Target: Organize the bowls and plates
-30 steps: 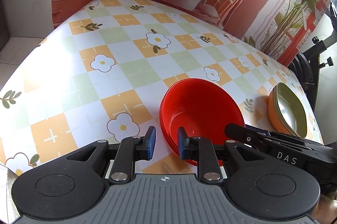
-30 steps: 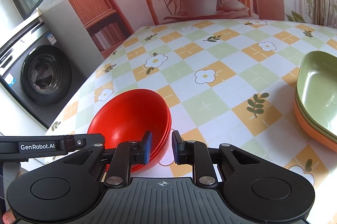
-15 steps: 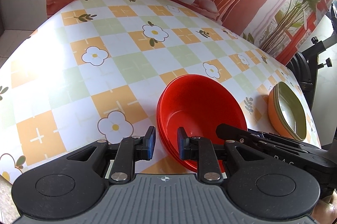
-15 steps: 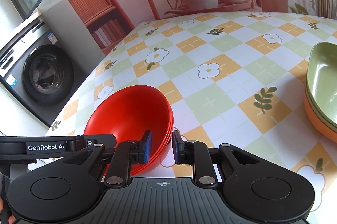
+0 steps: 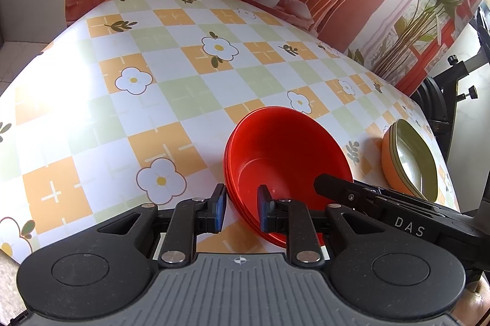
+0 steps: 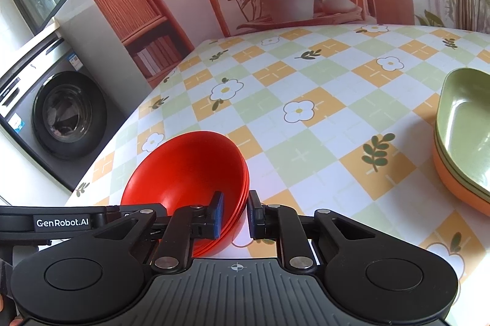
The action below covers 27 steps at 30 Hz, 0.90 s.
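Straddling the rim of a stack of red bowls (image 5: 284, 154) from opposite sides, two hand-held grippers are seen from their own fisheye cameras. The left hand-held gripper (image 5: 239, 205) has its blue-padded fingers (image 5: 219, 206) parted by a narrow gap, with the near-left rim of the stack passing between them; whether the pads actually press the rim cannot be told. The right hand-held gripper (image 6: 234, 212) is likewise held slightly apart, one finger inside the top bowl and one outside its right wall, and firm contact cannot be confirmed there either. The bowls rest near the front-left corner of the surface (image 6: 306, 163), which is covered by a checked cloth of orange, green and white squares with flowers. A second stack, green dishes nested in an orange dish (image 6: 462, 142), sits well apart at the right side. The step in hand is judged to be a two-sided grasp of the red stack, probably to shift it as one. Both grippers would next need to be closed evenly on the rim before any lift, so the nested bowls are not tipped or separated. The front and left edges of the surface lie close to the bowls, so little margin is left there, while wide open room is offered toward the middle and far side.
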### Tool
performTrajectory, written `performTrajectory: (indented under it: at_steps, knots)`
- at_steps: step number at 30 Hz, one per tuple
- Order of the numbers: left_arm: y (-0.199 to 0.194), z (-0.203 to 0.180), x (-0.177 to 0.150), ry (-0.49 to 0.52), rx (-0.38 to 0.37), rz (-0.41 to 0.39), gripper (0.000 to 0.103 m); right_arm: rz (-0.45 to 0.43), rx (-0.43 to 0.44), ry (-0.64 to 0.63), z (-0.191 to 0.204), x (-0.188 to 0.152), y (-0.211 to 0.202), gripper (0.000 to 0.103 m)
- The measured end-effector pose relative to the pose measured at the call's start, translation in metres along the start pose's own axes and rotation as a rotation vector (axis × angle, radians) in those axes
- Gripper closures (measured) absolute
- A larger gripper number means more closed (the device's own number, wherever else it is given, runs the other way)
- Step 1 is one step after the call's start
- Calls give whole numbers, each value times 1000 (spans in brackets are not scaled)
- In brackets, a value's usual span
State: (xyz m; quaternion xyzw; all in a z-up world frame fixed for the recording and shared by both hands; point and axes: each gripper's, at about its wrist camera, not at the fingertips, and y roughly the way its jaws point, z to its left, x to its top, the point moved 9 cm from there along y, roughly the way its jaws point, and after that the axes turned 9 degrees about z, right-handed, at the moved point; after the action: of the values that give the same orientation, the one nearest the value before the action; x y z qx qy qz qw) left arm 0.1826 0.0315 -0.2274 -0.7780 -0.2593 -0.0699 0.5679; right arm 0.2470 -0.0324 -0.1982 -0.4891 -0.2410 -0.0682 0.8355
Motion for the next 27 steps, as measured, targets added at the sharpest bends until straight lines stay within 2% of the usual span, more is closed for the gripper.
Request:
performTrajectory:
  at_steps: [13,27]
  knots:
    - [-5,-4,1,33,17,-6,81,-49,23,19,-2,5,-15,90]
    - [-7,-46,34,173,25,-34,81,-161,23,113,-31,24,-44,90]
